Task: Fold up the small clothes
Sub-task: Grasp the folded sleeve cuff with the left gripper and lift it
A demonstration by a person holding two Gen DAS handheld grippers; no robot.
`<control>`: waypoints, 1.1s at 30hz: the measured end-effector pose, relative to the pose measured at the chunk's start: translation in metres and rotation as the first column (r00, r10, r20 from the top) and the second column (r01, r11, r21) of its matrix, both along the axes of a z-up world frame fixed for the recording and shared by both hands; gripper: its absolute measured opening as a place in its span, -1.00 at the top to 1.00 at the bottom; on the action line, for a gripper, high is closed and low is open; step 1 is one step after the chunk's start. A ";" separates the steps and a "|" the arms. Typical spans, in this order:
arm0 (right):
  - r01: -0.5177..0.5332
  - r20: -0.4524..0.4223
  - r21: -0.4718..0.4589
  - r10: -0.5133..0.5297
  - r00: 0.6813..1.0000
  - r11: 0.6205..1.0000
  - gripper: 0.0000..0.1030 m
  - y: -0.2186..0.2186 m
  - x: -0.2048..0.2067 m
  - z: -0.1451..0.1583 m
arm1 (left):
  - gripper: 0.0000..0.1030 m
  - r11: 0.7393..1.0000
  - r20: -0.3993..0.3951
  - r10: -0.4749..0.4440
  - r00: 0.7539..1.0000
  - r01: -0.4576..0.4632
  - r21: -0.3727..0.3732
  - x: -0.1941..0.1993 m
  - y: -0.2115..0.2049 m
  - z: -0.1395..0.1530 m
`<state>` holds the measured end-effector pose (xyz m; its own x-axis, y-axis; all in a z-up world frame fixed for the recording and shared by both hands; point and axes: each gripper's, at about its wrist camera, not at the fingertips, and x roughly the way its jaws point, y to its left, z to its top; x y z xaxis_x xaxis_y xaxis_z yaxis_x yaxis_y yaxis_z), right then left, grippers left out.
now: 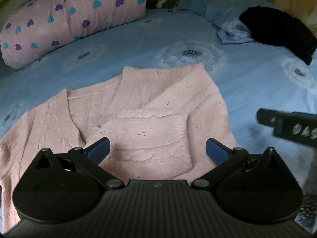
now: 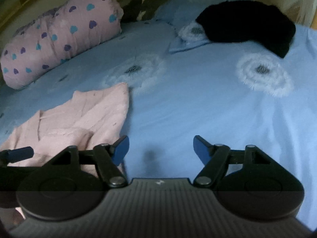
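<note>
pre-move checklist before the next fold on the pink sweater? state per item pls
1. Left gripper open, nothing between the pads: ok.
2. Right gripper open and empty: ok.
3. Pink sweater lying flat on the blue sheet, one sleeve already folded across the front: ok.
4. Right gripper over the sweater: not ok, it is over bare sheet beside the garment.
5. Black garment and heart-print pillow apart from the sweater: ok.
6. Sweater's near hem: cannot tell, hidden behind the left gripper body.
</note>
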<state>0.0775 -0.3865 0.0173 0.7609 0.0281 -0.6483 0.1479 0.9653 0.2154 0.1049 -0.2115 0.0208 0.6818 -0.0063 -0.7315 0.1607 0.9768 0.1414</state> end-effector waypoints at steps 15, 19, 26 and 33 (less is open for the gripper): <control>-0.030 -0.011 0.032 0.031 0.999 0.999 -0.42 0.006 0.003 0.002 | -0.85 1.000 0.015 0.014 1.000 -0.014 0.027 0.001 0.011 -0.020; -0.034 -0.012 0.033 0.034 0.999 0.999 -0.42 0.008 0.003 0.002 | -0.64 0.999 0.044 -0.017 0.999 0.016 0.031 -0.003 0.008 -0.017; -0.031 -0.012 0.051 0.032 0.999 0.998 -0.42 0.006 0.003 0.002 | -0.35 0.999 0.055 -0.035 0.998 0.035 -0.005 -0.006 0.007 -0.013; -0.029 -0.020 0.068 0.030 0.999 0.997 -0.42 0.003 0.004 0.001 | -0.33 0.999 0.102 -0.020 0.995 0.024 -0.034 -0.014 0.016 0.000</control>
<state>0.0810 -0.3834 0.0181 0.7456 0.0946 -0.6597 0.1246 0.9526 0.2775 0.0906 -0.1957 0.0203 0.7523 -0.0464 -0.6571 0.1686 0.9778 0.1240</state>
